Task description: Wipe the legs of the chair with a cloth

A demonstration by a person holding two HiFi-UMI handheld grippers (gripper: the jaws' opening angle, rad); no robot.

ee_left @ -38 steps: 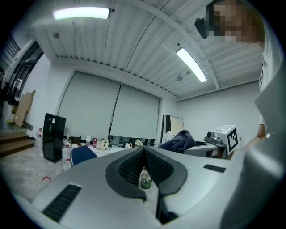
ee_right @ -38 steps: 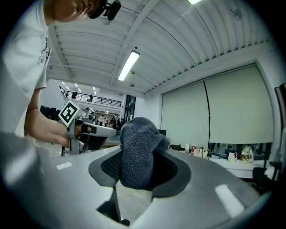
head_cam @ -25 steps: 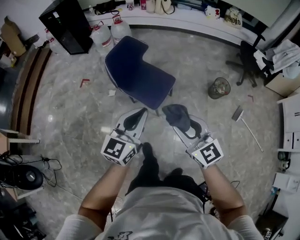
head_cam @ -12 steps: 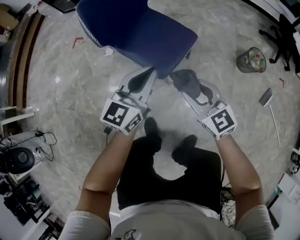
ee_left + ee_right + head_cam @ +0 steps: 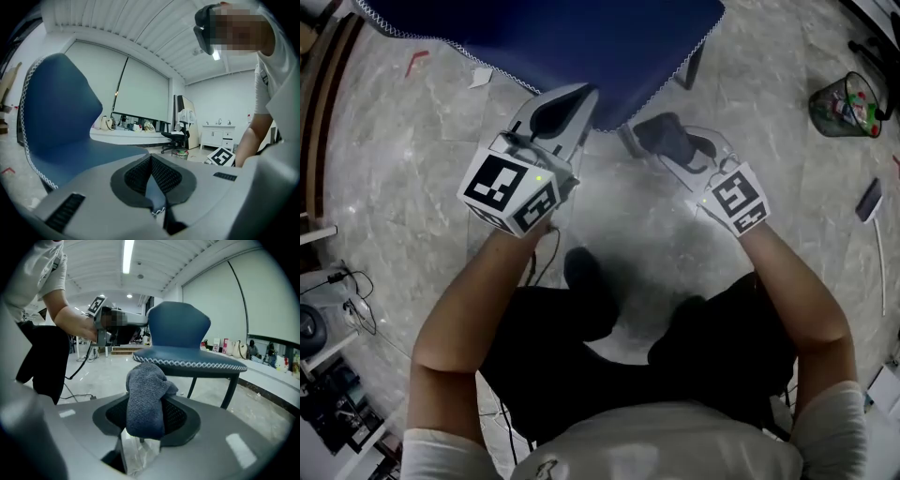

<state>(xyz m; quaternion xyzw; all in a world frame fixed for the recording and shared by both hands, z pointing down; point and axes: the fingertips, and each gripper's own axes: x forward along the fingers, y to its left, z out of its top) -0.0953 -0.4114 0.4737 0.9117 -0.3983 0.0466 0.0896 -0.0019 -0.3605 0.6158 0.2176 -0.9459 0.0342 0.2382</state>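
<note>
The blue chair (image 5: 581, 37) fills the top of the head view, with one dark leg (image 5: 692, 67) showing under the seat's right edge. In the right gripper view the seat (image 5: 187, 359) sits at eye height, with two dark legs (image 5: 228, 391) beneath it. My right gripper (image 5: 654, 139) is shut on a grey cloth (image 5: 667, 134), which bulges out of the jaws (image 5: 145, 399). It hangs low in front of the seat's edge, apart from the legs. My left gripper (image 5: 579, 97) is shut with nothing in it, its tips (image 5: 151, 159) at the seat's front edge.
A mesh wastebasket (image 5: 848, 103) stands at the far right, and a long-handled brush (image 5: 870, 200) lies below it. Cables (image 5: 352, 291) trail on the marble floor at the left. A paper scrap (image 5: 481, 77) lies by the chair. The person's shoes (image 5: 586, 272) are behind the grippers.
The view and both grippers have sunk toward the floor. The chair now looms larger and nearer. The cloth has stayed in the right gripper, and the left gripper is still shut.
</note>
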